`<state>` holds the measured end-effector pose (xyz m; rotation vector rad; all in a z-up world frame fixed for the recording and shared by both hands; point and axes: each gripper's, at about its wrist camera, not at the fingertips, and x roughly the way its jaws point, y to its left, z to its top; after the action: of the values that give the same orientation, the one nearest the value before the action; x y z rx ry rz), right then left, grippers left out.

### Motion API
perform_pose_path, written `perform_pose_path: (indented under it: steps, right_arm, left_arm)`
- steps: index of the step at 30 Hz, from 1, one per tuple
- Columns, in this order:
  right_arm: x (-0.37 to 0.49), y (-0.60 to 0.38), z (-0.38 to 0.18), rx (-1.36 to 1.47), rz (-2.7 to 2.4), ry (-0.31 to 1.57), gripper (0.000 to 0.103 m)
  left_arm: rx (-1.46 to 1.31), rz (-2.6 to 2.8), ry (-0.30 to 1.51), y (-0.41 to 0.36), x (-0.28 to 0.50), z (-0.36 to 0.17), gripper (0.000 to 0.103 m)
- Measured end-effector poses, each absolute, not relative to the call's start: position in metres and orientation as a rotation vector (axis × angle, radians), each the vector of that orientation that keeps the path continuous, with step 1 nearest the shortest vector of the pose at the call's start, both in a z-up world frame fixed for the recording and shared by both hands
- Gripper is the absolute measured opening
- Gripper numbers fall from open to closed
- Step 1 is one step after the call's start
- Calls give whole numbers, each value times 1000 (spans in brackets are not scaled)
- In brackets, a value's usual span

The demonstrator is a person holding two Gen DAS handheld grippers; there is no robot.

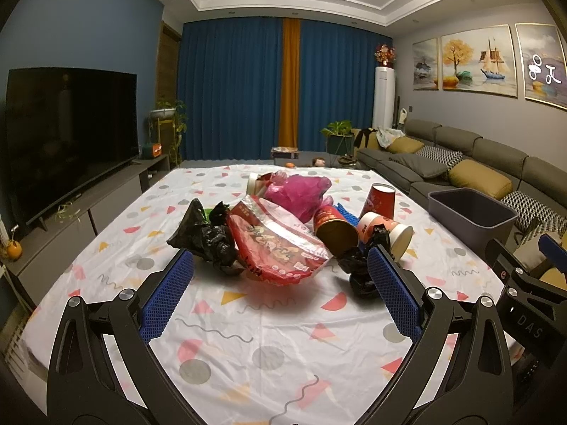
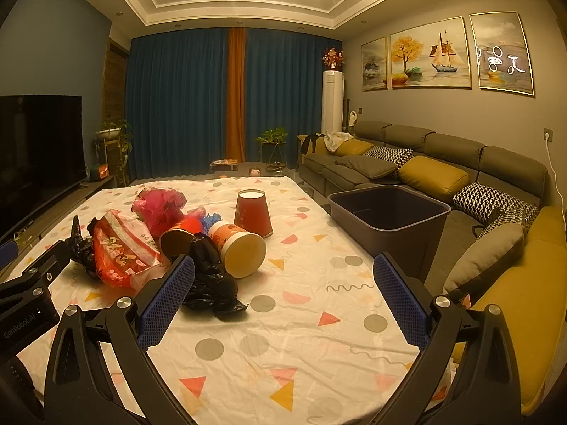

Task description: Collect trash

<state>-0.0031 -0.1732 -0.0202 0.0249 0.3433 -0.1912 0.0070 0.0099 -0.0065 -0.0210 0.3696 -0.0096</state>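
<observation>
Left wrist view: we are seeing the table lying under a white cloth with coloured shapes, filling most of the frame, with the sofa running along its right side. The grey bin is standing at the table's right edge, beside the sofa; in the right wrist view the bin is showing an empty inside. The trash is sitting in a heap near the table's middle. The red snack bag is lying at the front of the heap, with a black bag touching its left side and a pink bag behind it. A red cup is standing upside down to the right. Two tubs are lying on their sides, a red tub beside a white tub. A second black bag is lying just in front of the white tub. Our left gripper is hovering over bare cloth short of the heap, its jaws spread wide and holding nothing. Our right gripper is hovering likewise, jaws wide apart, its left finger just beside that second black bag
</observation>
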Motion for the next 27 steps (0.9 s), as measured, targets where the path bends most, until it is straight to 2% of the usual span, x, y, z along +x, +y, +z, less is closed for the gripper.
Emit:
perform_pose_path:
  steps: [27]
  right_arm:
    - [0,-173,-24,39,-175,349,98]
  left_arm:
    - [-29,-14,362,11,7,-7,97]
